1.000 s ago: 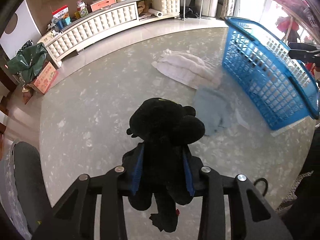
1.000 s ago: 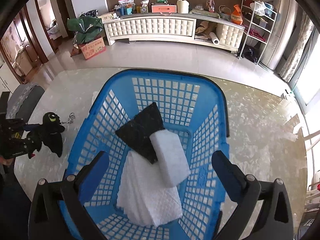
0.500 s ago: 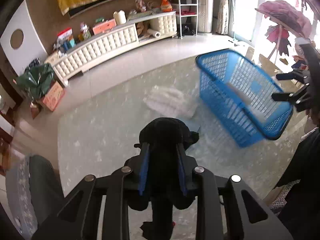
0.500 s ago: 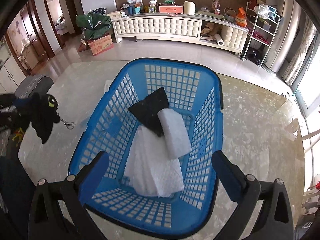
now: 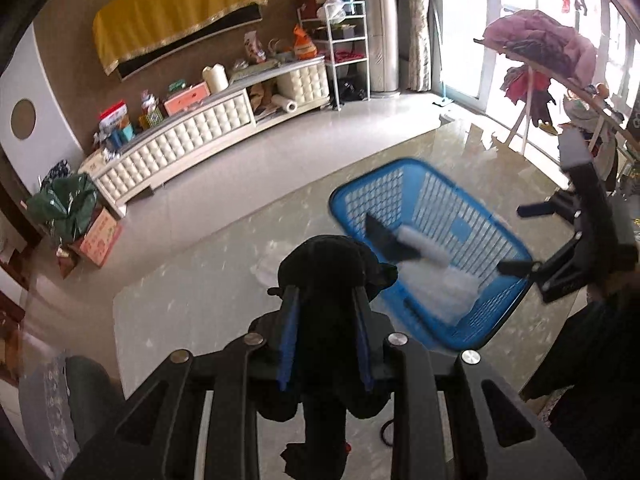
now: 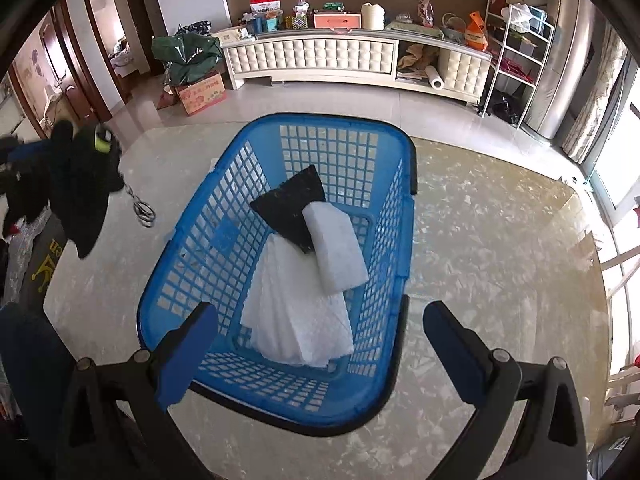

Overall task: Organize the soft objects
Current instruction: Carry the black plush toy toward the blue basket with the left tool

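Note:
My left gripper [image 5: 325, 300] is shut on a black plush toy [image 5: 326, 264] and holds it high above the floor, left of the blue basket [image 5: 496, 236]. The toy also shows at the left of the right wrist view [image 6: 80, 176], with a metal ring on a chain [image 6: 144, 210]. My right gripper [image 6: 320, 324] is open and empty above the near end of the basket [image 6: 404, 216]. Inside lie a black cloth [image 6: 290, 206], a folded white towel [image 6: 334, 246] and a white quilted cloth [image 6: 296, 316]. The right gripper shows in the left wrist view [image 5: 520, 240].
A white cloth [image 5: 268, 264] lies on the glossy floor behind the toy. A long white cabinet [image 6: 316, 56] with clutter lines the far wall. A green bag [image 6: 186, 54] and a cardboard box [image 6: 202, 94] sit left of it. A metal rack [image 6: 518, 40] stands at the right.
My left gripper has risen and swung toward the basket with the toy. My right gripper has lifted higher over the basket and stays open.

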A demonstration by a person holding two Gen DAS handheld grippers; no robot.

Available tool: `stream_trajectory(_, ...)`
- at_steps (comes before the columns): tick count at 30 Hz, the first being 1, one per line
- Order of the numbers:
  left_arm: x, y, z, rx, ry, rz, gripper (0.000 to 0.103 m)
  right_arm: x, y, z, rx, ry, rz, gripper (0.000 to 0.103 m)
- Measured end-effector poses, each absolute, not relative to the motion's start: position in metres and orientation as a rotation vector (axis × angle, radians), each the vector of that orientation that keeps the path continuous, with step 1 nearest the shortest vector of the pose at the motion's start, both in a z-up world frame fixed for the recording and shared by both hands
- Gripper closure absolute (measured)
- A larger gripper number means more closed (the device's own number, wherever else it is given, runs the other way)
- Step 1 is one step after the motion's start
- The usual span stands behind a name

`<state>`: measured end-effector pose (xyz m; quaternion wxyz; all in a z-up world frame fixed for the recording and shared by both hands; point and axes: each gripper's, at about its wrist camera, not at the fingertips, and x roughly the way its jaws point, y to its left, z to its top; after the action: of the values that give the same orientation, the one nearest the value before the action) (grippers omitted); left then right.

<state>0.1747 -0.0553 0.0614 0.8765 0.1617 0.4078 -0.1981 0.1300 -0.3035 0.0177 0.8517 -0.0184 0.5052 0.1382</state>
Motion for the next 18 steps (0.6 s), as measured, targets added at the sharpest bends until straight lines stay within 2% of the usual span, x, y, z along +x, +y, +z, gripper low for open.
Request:
stream_trajectory(9,0.191,-0.109,0.067,0.381,0.809,-0.505,0.08,0.126,-0.311,0.017,-0.017,1.064,0.286,0.0)
stream_trajectory(18,0.223,-0.146,0.027,0.394,0.865,-0.573,0.08,0.13,-0.322,0.001,0.017,1.106,0.277,0.0)
